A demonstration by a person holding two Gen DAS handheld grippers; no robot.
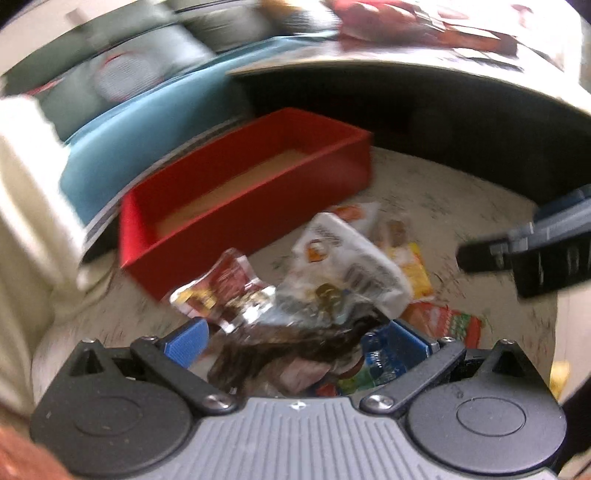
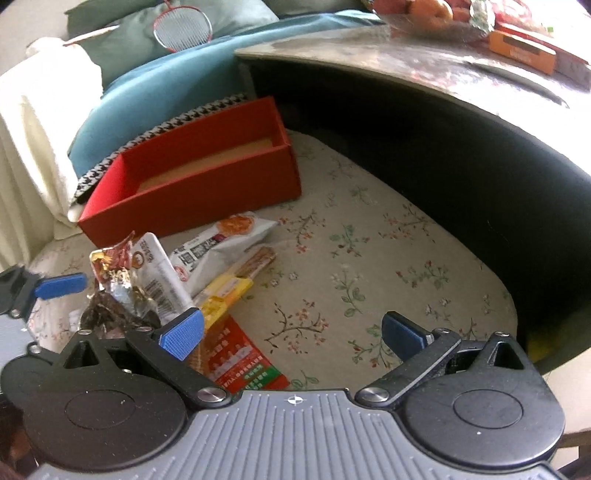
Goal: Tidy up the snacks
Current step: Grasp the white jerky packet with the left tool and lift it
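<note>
An open red box [image 1: 236, 184] [image 2: 192, 177] sits empty on a floral cushion. Several snack packets lie in front of it. My left gripper [image 1: 295, 339] is wide open around a bunch of packets: a dark brown packet [image 1: 280, 350], a white packet [image 1: 347, 258] and a red-gold one [image 1: 229, 284], which stick up between its fingers. In the right wrist view the same bunch [image 2: 147, 284] shows at the left. My right gripper [image 2: 291, 332] is open and empty above a red-orange packet [image 2: 236, 358]. A white packet [image 2: 225, 243] and a yellow one [image 2: 225, 295] lie flat.
A dark round table [image 2: 443, 74] overhangs the cushion [image 2: 369, 258] at the right, with fruit and boxes on top. A blue cushion [image 2: 155, 88], a white cloth [image 2: 37, 129] and a badminton racket [image 2: 183, 29] lie behind the box. My right gripper's finger [image 1: 517, 254] shows in the left wrist view.
</note>
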